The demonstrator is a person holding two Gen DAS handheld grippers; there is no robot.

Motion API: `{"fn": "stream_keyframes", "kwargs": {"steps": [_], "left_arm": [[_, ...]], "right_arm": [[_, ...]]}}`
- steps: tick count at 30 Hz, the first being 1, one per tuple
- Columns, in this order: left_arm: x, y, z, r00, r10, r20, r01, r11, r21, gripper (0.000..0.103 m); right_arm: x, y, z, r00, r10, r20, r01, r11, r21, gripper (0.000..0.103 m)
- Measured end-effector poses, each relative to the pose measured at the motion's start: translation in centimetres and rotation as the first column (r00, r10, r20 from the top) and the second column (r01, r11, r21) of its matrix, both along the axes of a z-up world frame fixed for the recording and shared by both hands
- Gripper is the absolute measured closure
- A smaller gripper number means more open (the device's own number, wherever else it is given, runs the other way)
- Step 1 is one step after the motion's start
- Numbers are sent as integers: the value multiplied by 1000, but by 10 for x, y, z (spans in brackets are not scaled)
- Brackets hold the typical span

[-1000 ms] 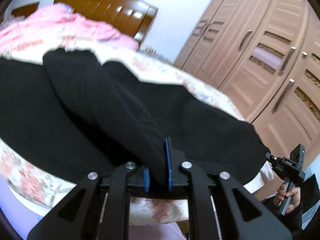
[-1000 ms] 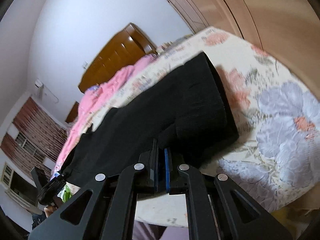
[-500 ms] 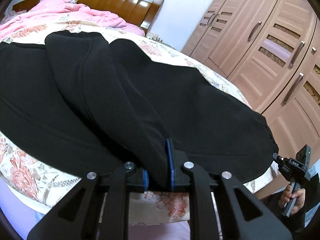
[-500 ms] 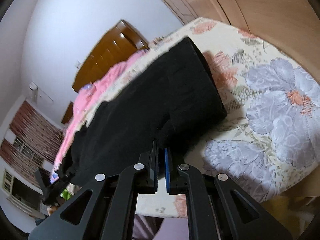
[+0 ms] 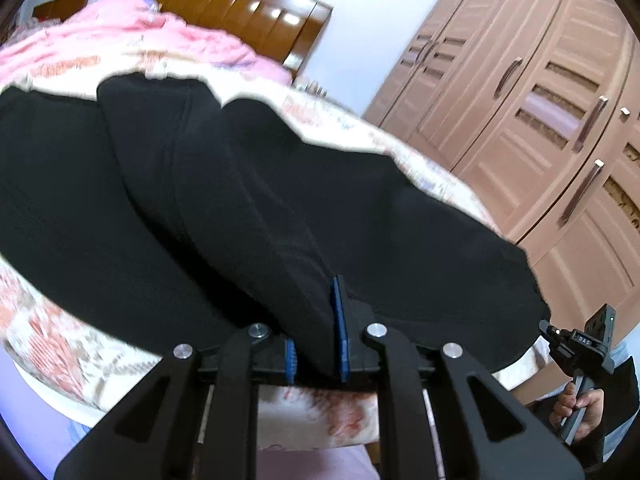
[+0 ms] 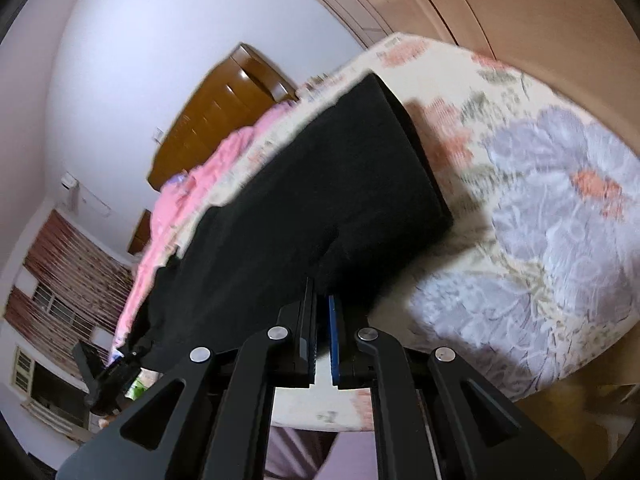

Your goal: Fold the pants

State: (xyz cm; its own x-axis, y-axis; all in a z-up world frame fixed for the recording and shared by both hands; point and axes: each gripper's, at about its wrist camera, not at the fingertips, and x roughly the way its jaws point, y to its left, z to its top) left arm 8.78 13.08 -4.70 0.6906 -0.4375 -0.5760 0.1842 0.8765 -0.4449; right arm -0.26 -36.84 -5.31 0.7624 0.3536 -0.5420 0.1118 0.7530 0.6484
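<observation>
**Both tongs pinching the near edge, the fold only partly made**

The left gripper (image 5: 316,328) is clamping a thick ridge of the black pants (image 5: 360,220) between its blue pads (image 5: 339,320), the jaws standing only a little apart with the bunched cloth filling the gap. The right gripper (image 6: 320,332) is closing almost fully, its pads nipping a thin edge of the same pants (image 6: 320,200) at the near side of the bed (image 6: 560,240).

The pants are lying across the floral bed sheet (image 5: 48,340), stretched sideways along the near edge of the mattress, between the pink blanket (image 5: 140,40) by the headboard (image 5: 240,4) and the wardrobe (image 5: 540,100) side. In the left wrist view one layer is already sitting over another, with a long raised seam or crease running from the far edge down into the left jaws, so the legs appear to be brought together lengthwise. In the right wrist view the end of the garment is showing a squared, stacked edge, thick enough to suggest doubled cloth.

Judging from this, the first fold is looking done or nearly done, and the cloth is being held taut between the two hands. What is remaining, by my reading, is carrying the gripped edge across to shorten the length, laying it flat, and letting go. Both views are blurring somewhat, so finer wrinkles are not readable.
</observation>
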Motion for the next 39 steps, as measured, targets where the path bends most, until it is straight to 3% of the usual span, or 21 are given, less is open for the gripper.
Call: {"fn": "stream_keyframes", "kwargs": {"steps": [4, 8, 9, 11, 12, 17, 22, 27, 28, 29, 31, 33, 36, 39], "left_arm": [[-1, 0, 9, 999, 10, 35, -10, 1000, -2, 88], [7, -2, -20, 998, 14, -60, -13, 1000, 24, 87], [5, 1, -23, 999, 14, -42, -14, 1000, 9, 87], [6, 2, -22, 999, 4, -49, -3, 1000, 11, 85], [7, 1, -21, 999, -4, -52, 4, 1000, 13, 83], [4, -9, -17, 999, -30, -35, 30, 1000, 6, 51], [0, -19, -14, 999, -37, -21, 38, 998, 56, 44], [0, -16, -16, 999, -36, -18, 37, 998, 44, 46], [0, -16, -16, 999, -27, -18, 28, 998, 60, 54], [0, -15, -15, 1000, -16, -17, 18, 997, 73, 73], [-2, -7, -11, 1000, -3, -6, 3, 998, 62, 85], [-1, 0, -9, 1000, -7, -10, 7, 1000, 26, 85], [0, 2, -15, 1000, 9, -23, -8, 999, 42, 85], [-1, 3, -21, 999, 19, -40, -18, 1000, 25, 84]], "right_arm": [[-1, 1, 1, 1000, 8, 9, -8, 1000, 1, 97], [1, -4, -27, 999, -7, -48, 10, 999, 49, 97], [0, -6, -28, 999, -11, -48, 14, 998, 68, 96], [2, -4, -21, 999, 4, -48, -2, 999, 53, 85], [3, -2, -19, 999, 13, -49, -10, 999, 51, 83], [7, 14, -18, 996, 73, -43, -69, 994, 90, 79], [10, 48, -25, 984, 174, -43, -167, 977, 136, 79], [16, 81, -23, 971, 238, -37, -234, 969, 84, 85], [17, 83, -22, 969, 243, -36, -240, 968, 77, 93], [16, 84, -20, 970, 241, -32, -238, 969, 69, 95], [9, 82, -8, 974, 228, 8, -228, 972, 55, 95], [9, 87, 3, 972, 231, 28, -232, 972, 33, 95], [9, 92, -7, 971, 240, -12, -240, 971, -6, 95], [12, 80, -30, 975, 217, -50, -213, 974, 74, 98]]}}
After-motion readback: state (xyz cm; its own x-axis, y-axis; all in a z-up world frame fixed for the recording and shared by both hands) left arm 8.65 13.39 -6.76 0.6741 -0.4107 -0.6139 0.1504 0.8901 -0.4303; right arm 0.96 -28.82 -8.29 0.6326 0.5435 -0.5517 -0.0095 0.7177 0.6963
